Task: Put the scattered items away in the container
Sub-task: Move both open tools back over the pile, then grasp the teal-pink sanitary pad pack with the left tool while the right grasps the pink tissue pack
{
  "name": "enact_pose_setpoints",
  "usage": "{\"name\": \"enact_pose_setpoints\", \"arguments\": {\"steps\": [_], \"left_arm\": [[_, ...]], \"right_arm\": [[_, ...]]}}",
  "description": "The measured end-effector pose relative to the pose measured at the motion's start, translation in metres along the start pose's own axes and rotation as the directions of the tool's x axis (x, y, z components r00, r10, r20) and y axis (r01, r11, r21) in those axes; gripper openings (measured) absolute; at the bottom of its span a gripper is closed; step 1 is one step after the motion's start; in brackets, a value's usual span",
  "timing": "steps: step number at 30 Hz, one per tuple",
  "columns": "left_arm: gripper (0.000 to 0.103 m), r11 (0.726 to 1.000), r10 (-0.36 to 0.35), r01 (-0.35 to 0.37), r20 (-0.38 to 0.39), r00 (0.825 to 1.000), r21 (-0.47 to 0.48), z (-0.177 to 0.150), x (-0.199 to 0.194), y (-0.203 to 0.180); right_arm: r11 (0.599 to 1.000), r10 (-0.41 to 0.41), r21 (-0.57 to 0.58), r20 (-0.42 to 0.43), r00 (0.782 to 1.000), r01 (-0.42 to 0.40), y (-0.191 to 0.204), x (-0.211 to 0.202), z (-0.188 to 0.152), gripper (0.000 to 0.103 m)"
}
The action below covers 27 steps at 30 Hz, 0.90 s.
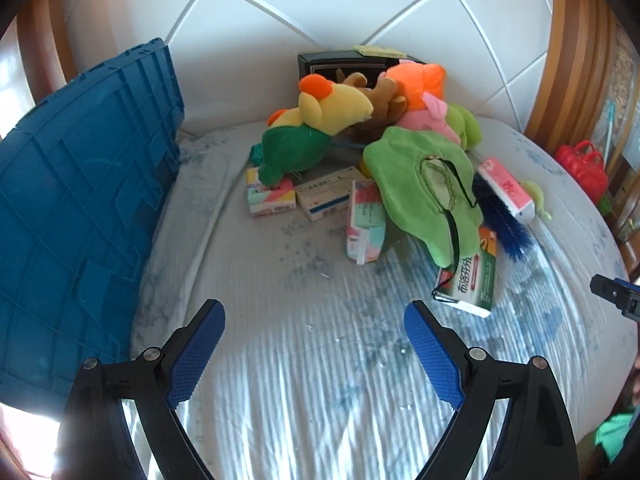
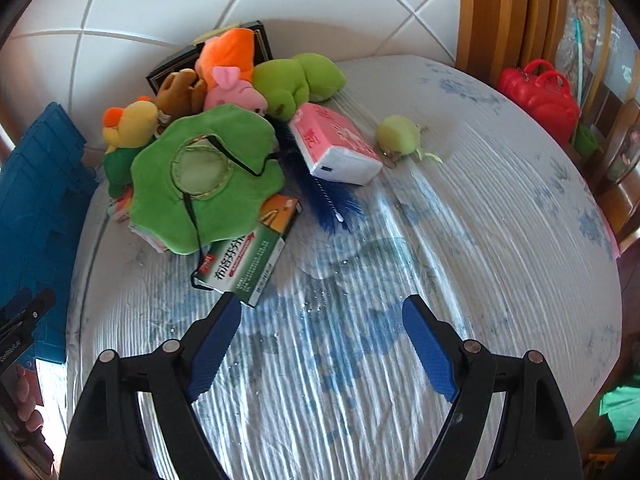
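Right gripper (image 2: 320,344): jaws spread, empty, left fingertip just beside the green medicine box (image 2: 248,258). Left gripper (image 1: 316,350): jaws spread, empty. Advised: straddle the box's narrow sides, clear of the green plush's (image 2: 204,176) black cord, before carrying to the blue crate (image 1: 80,200) at left

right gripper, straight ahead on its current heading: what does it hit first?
Bare bedsheet first, as the right gripper is open and angled down. Beyond, probably the blue brush, then the pink tissue pack; depth is unclear.

The green-and-white medicine box (image 2: 249,258) carries large Chinese characters reading 布洛芬, with further print too small to read. A small pastel box (image 1: 271,197) shows a partly hidden word ending "OTEX". The left gripper's (image 2: 18,328) body reads "GenRobot.AI".
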<state>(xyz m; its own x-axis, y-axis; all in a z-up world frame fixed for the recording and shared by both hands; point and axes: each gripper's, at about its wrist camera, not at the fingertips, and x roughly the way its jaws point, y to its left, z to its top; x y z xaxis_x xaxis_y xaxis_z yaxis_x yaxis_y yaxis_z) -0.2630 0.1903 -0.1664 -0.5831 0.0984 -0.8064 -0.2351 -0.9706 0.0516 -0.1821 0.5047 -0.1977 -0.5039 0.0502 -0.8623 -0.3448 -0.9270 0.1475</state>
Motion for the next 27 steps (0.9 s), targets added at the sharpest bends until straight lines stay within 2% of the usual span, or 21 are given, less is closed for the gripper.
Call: {"name": "enact_pose_setpoints", "arguments": {"steps": [6, 12, 20, 21, 22, 23, 24, 25, 26, 27], "left_arm": [[0.092, 1.0, 0.022, -0.022, -0.084, 0.996, -0.001, 0.02, 0.066, -0.012], [0.092, 0.998, 0.039, -0.034, -0.135, 0.99, 0.043, 0.051, 0.126, -0.036], [0.092, 0.995, 0.057, -0.038, -0.202, 0.978, 0.097, 0.071, 0.191, -0.058], [0.092, 0.994, 0.061, -0.041, -0.207, 0.977, 0.101, 0.072, 0.196, -0.058], [0.092, 0.994, 0.066, -0.045, -0.211, 0.975, 0.104, 0.073, 0.201, -0.058], [0.092, 0.993, 0.07, -0.048, -0.215, 0.974, 0.107, 0.074, 0.207, -0.057], [0.091, 0.993, 0.07, -0.047, -0.218, 0.973, 0.107, 0.075, 0.21, -0.057], [0.087, 0.994, 0.058, -0.037, -0.22, 0.974, 0.102, 0.075, 0.212, -0.056], [0.077, 0.995, 0.046, -0.025, -0.222, 0.974, 0.096, 0.076, 0.212, -0.055], [0.071, 0.996, 0.034, -0.014, -0.224, 0.974, 0.091, 0.076, 0.213, -0.054]], "right_arm": [[1.0, -0.014, 0.017, -0.035, 0.999, 0.015, -0.016, 0.038, 0.03, 0.083], [1.0, -0.009, 0.008, -0.055, 0.998, 0.009, -0.019, 0.083, 0.085, 0.083], [0.998, 0.053, 0.05, -0.091, 0.994, -0.049, -0.025, 0.147, 0.154, 0.083], [0.997, 0.06, 0.048, -0.106, 0.993, -0.055, -0.025, 0.156, 0.159, 0.086], [0.997, 0.068, 0.046, -0.122, 0.99, -0.062, -0.024, 0.165, 0.163, 0.099], [0.998, 0.058, 0.041, -0.136, 0.989, -0.053, -0.024, 0.174, 0.167, 0.103], [0.998, 0.053, 0.034, -0.153, 0.987, -0.048, -0.023, 0.183, 0.168, 0.103], [0.998, 0.06, 0.034, -0.169, 0.984, -0.055, -0.022, 0.19, 0.169, 0.103], [0.998, 0.064, 0.037, -0.176, 0.982, -0.058, -0.022, 0.196, 0.168, 0.103], [0.998, 0.062, 0.039, -0.173, 0.983, -0.056, -0.021, 0.197, 0.167, 0.103]]}}
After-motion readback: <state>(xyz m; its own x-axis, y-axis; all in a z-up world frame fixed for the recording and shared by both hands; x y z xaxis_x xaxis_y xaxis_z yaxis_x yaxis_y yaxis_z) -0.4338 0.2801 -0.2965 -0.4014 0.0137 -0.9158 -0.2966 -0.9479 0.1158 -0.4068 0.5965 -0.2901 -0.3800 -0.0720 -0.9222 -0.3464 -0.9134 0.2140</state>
